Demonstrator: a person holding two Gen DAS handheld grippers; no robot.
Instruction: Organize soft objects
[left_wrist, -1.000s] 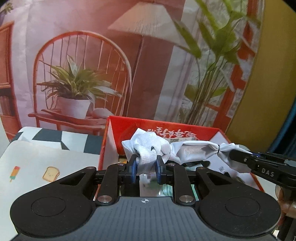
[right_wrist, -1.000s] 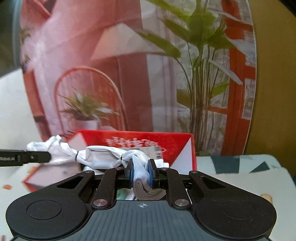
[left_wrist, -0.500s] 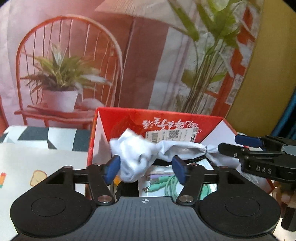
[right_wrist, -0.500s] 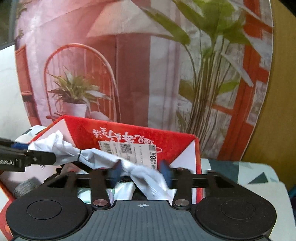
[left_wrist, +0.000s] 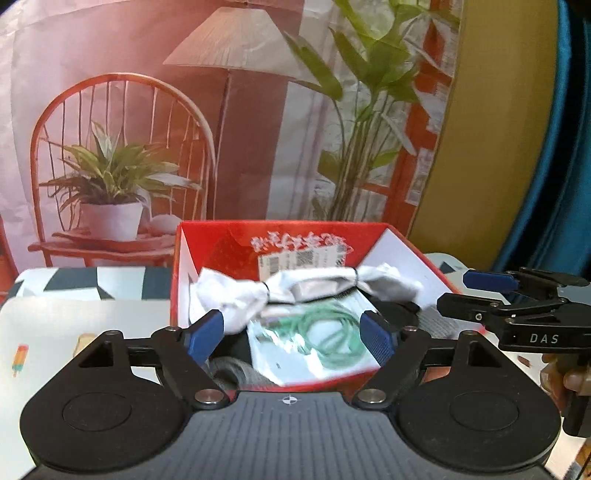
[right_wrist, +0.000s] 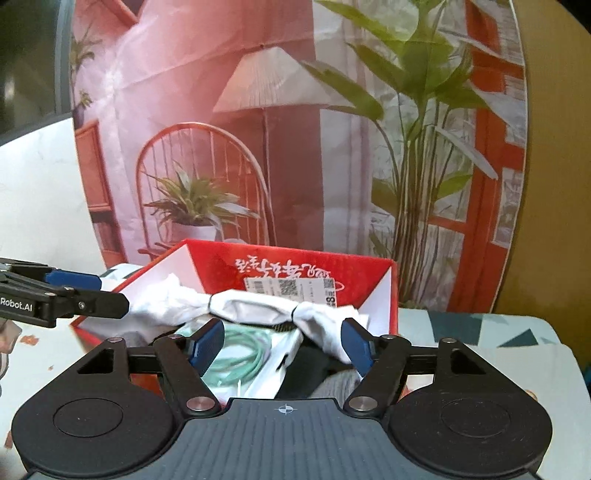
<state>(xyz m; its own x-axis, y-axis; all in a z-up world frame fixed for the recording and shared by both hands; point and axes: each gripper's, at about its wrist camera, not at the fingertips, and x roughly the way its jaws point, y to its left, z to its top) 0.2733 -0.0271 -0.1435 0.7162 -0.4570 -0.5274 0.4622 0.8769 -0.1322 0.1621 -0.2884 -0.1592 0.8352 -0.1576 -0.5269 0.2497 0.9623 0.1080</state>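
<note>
**Tied white bundle lying across the red box, both claws released**

The red box (left_wrist: 413, 254) stood on the tabletop (right_wrist: 480, 332) at about 12 o'clock from my left claw (left_wrist: 293, 334), already crowded with a packet of coiled green cable (left_wrist: 328, 332) and some dark and grey fabric I could not identify.

Across its top lay the white cloth bundle (left_wrist: 306, 288), cinched by two dark ties into a padded middle with a loose frilled tuft at each end. Its long axis ran from 9 to 3 o'clock in both views, one tuft toward each side wall.

I judged it light, limp and easily squashed, unlikely to slip or break. The best purchase seemed to be at a tuft just outside a tie, where cloth bunches thickly; the middle would likely sag if gripped alone.

My left claw was spread wide and empty, and my right claw (right_wrist: 284, 341) likewise, each hanging just short of a tuft.
</note>
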